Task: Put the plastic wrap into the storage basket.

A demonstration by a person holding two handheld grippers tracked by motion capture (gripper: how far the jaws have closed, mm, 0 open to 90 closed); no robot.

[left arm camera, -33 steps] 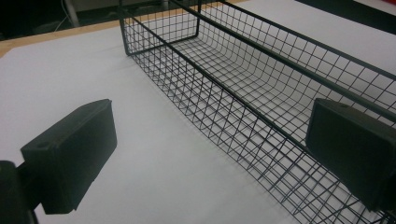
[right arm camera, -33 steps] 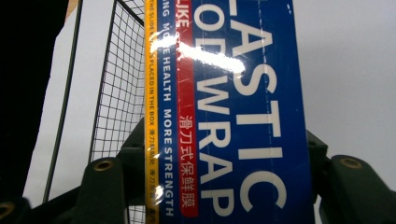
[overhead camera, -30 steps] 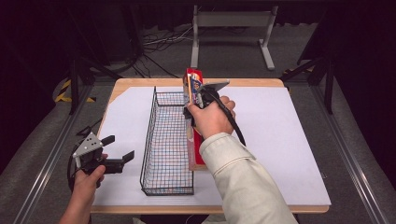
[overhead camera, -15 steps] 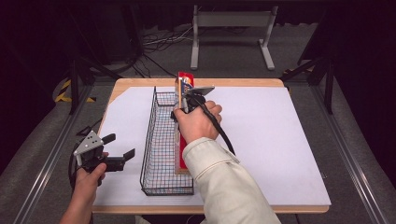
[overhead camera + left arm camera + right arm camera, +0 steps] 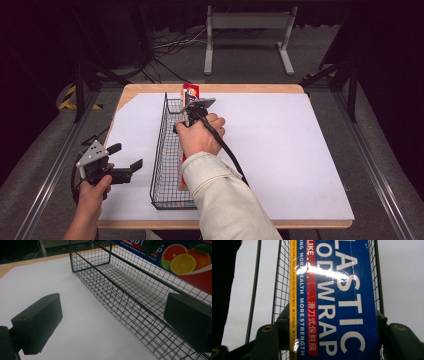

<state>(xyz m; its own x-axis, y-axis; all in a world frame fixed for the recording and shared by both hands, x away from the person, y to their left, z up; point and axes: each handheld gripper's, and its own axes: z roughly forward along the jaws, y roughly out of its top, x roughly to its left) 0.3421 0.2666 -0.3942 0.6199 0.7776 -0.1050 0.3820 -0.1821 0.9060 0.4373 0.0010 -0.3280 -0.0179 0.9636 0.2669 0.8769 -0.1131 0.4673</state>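
Since a second ago my right claw [image 5: 189, 114] has carried the plastic wrap box [image 5: 190, 93] leftward, from beside the wire basket's [image 5: 159, 150] right wall to over the basket itself. From the high view, the long box now runs lengthwise along the basket, its far end poking up past the far rim, its near end low by the right wall under my sleeve [image 5: 225, 200]. I cannot tell whether it touches the mesh floor yet. Through the right gripper view I see the box's blue face [image 5: 342, 305] with white lettering clenched between both jaws, basket mesh and white surface [image 5: 402, 277] behind it.

My left claw [image 5: 122, 162] hasn't shifted: it hovers over the surface's [image 5: 280, 150] near-left corner, just left of the basket, jaws spread wide and gripping nothing. Its own view looks along the basket's left wall [image 5: 120, 287], with the box's citrus picture [image 5: 185, 262] beyond the mesh at upper right.
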